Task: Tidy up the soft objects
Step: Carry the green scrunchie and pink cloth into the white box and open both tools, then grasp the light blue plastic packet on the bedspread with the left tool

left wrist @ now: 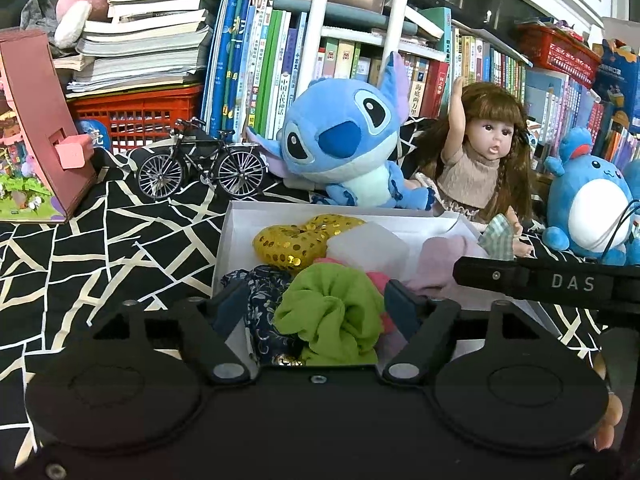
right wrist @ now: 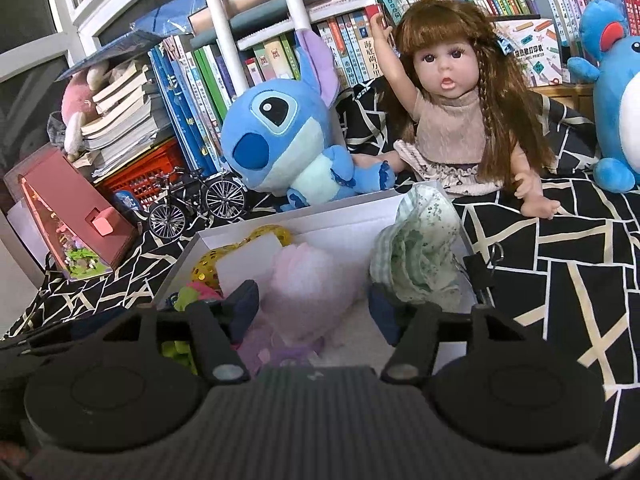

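Risk, mine: left gripper (left wrist: 316, 300), jaws apart around green scrunchie (left wrist: 330, 314), may snag navy scrunchie (left wrist: 262, 300) at nine o'clock; right gripper (right wrist: 316, 304) jaws apart, empty, over white box (right wrist: 344, 216).

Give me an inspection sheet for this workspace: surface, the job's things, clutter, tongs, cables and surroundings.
Surface: black cloth with cream line pattern.
Job's things: white box holding a green scrunchie, navy floral scrunchie, gold sequin heart, pink fluffy piece and pale green cloth.
Clutter: blue plush, doll, model bicycle, second blue plush, pink paper house.
Tongs: left tongs open around the green scrunchie; right tongs open over the box.
Cables: thin black wire at far right.
Surroundings: bookshelf, red basket.
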